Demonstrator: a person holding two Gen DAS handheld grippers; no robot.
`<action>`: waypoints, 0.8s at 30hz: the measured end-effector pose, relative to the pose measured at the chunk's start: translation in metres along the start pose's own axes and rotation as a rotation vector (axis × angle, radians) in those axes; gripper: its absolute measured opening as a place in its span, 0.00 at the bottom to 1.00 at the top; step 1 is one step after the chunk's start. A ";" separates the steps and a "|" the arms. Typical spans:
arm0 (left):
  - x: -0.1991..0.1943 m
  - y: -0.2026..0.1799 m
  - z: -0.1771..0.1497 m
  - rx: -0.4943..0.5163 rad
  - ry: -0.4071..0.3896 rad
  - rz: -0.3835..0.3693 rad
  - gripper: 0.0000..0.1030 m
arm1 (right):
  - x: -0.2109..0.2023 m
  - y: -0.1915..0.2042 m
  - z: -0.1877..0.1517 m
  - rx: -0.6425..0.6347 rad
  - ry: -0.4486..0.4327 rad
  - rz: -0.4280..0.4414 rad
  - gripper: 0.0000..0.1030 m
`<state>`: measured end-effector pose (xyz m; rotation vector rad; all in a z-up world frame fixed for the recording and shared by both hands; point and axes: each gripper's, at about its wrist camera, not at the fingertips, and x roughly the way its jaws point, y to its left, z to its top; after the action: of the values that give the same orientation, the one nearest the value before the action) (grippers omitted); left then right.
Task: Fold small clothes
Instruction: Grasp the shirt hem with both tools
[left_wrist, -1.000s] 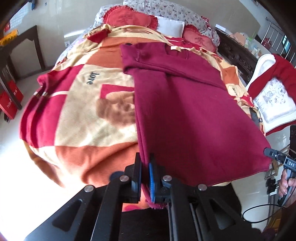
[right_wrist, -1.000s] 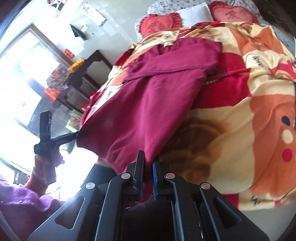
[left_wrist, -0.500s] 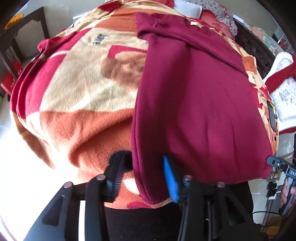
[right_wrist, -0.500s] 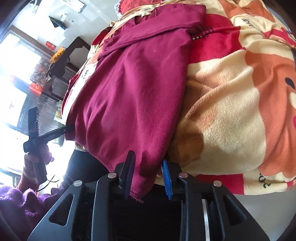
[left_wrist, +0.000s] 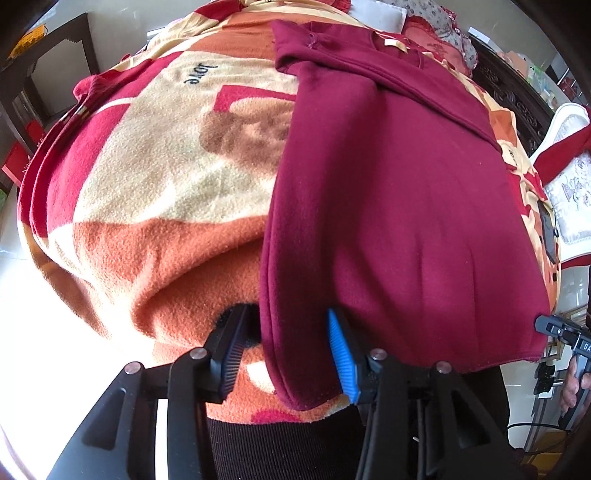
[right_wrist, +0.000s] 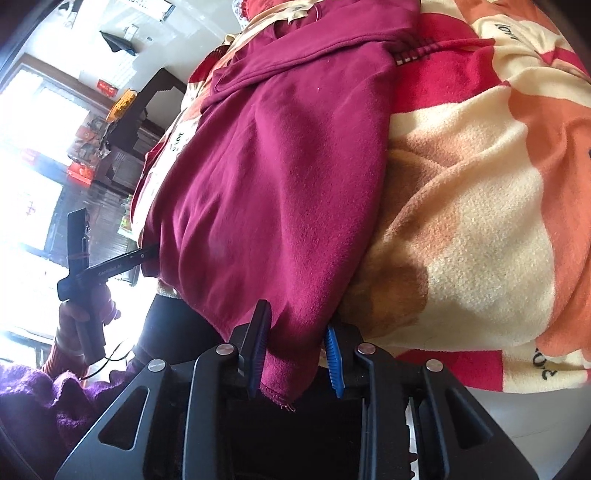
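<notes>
A dark red long-sleeved top (left_wrist: 388, 203) lies spread on the patterned fleece blanket (left_wrist: 147, 184), its sleeves folded across near the collar. Its near hem hangs slightly over the bed's edge. My left gripper (left_wrist: 284, 332) is open around the hem's left corner; the cloth lies loose between the blue pads. In the right wrist view the same top (right_wrist: 266, 184) runs away from me over the blanket (right_wrist: 480, 184). My right gripper (right_wrist: 295, 325) stands open around the other hem corner, with cloth between the jaws but not pinched.
Pillows (left_wrist: 436, 26) lie at the bed's head. A dark wooden cabinet (left_wrist: 55, 74) stands to the left, and a chair with a red and white cover (left_wrist: 565, 173) to the right. The person's dark trousers (left_wrist: 277, 443) and purple sleeve (right_wrist: 29, 406) are close below the grippers.
Both grippers sank to the bed's edge and went from shut on the hem corners to open. The top settled flat on the blanket.
</notes>
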<state>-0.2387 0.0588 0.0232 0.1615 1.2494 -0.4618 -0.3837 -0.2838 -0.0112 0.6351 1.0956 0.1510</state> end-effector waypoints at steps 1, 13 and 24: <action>0.001 0.000 0.001 0.001 0.001 -0.001 0.44 | 0.000 0.000 0.000 -0.003 0.002 -0.001 0.09; -0.018 0.007 0.006 -0.022 0.002 -0.112 0.08 | -0.021 0.006 0.003 -0.030 -0.057 0.025 0.00; -0.051 0.011 0.033 -0.052 -0.095 -0.181 0.07 | -0.052 -0.003 0.022 0.052 -0.168 0.211 0.00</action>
<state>-0.2173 0.0690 0.0805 -0.0178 1.1862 -0.5864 -0.3896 -0.3167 0.0339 0.7960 0.8716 0.2469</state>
